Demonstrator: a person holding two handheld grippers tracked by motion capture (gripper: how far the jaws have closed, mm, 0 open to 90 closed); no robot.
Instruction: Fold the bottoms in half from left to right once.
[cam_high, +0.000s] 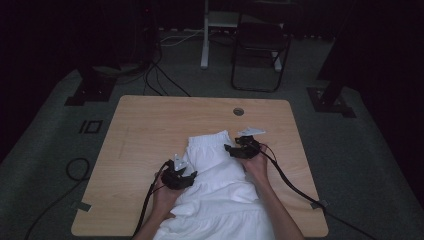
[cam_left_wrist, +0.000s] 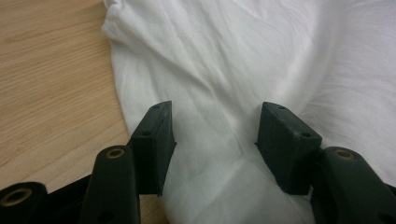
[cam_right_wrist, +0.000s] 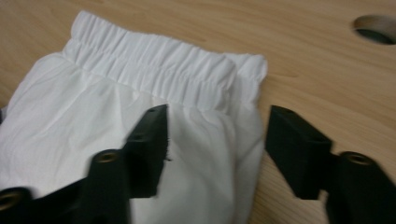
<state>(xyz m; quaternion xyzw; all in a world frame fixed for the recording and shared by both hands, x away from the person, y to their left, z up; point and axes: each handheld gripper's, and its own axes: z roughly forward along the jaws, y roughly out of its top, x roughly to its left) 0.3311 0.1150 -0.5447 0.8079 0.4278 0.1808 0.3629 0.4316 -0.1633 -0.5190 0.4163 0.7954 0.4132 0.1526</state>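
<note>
white garment (cam_high: 220, 175) lies between both parted tongs.

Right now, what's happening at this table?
A person is working a white garment with an elastic waistband, spread on the wooden table. The left hand-held gripper sits at the garment's left edge, jaws apart with cloth lying between them. The right hand-held gripper is near the waistband's right corner, jaws open over the cloth's edge, gripping nothing.

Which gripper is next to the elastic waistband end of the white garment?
The right gripper; the gathered waistband lies just beyond its jaws.
</note>
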